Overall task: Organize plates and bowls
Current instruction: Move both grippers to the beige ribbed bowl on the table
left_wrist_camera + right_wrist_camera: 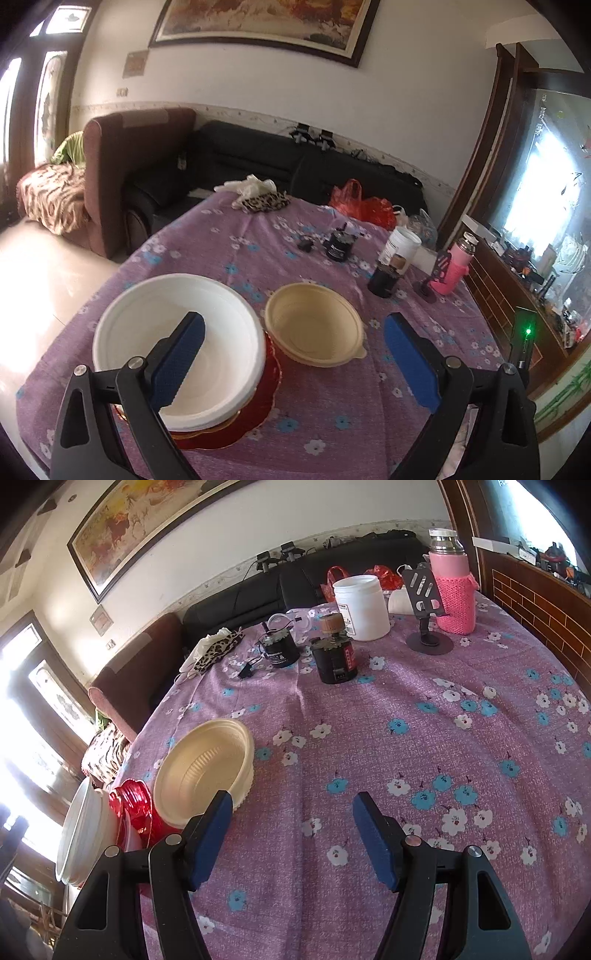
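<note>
A large white bowl point(225, 332) sits on a red plate point(267, 398) with a scalloped gold-edged rim, at the near left of the table. Just to its right, a cream bowl point(314, 325) stands on the purple flowered cloth point(332, 424), touching the plate. My left gripper point(291, 321) hangs open above them, its left finger point(177, 362) over the white bowl, holding nothing. In the right wrist view the cream bowl point(207, 768), red plate point(133, 808) and white bowl point(85, 830) lie at the left. My right gripper point(292, 799) is open over bare cloth, its left finger point(210, 838) by the cream bowl's rim.
Further back stand a black jar with a wooden knob point(334, 657), a second black jar point(279, 650), a white tub point(362, 607), a phone stand point(424, 602) and a pink-sleeved flask point(452, 587). A leopard pouch point(218, 650) lies at the far edge. Sofas stand behind the table.
</note>
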`<state>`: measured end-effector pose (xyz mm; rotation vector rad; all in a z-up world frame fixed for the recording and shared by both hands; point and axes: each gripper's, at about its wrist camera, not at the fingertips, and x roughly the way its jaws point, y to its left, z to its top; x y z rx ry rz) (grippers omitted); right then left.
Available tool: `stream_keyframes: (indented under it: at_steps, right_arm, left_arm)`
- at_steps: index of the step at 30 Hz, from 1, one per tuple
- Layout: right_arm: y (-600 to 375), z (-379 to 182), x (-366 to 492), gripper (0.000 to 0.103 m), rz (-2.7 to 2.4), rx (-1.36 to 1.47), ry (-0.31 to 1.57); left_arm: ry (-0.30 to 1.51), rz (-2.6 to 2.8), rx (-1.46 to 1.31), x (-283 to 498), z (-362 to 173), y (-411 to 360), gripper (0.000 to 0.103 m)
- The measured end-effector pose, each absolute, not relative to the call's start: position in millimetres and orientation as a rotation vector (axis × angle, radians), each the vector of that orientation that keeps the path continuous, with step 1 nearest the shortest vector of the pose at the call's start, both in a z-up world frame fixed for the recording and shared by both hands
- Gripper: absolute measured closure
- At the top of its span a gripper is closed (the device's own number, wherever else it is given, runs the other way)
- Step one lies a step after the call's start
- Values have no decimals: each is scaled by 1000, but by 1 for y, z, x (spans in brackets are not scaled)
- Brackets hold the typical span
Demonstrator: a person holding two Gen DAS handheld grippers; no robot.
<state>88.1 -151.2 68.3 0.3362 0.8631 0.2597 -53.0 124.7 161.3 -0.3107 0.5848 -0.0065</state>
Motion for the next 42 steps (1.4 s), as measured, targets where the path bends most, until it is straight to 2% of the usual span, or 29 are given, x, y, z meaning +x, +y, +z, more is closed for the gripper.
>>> stream_keyframes:
  at_steps: [7,19,35,42]
  right_arm:
    - [-155,68,106,31,269,345,861]
    - [-116,63,146,31,330,333,875]
    - [-94,21,173,31,400,345,946]
    - [-86,14,175,30,426,343,962]
  left_arm:
    - [750,-102,-406,-4,153,123,6]
    - [882,-56,-315,68,138,99,6]
    - [1019,37,-408,133,81,103,6]
    - [1000,72,-294,151,82,95,6]
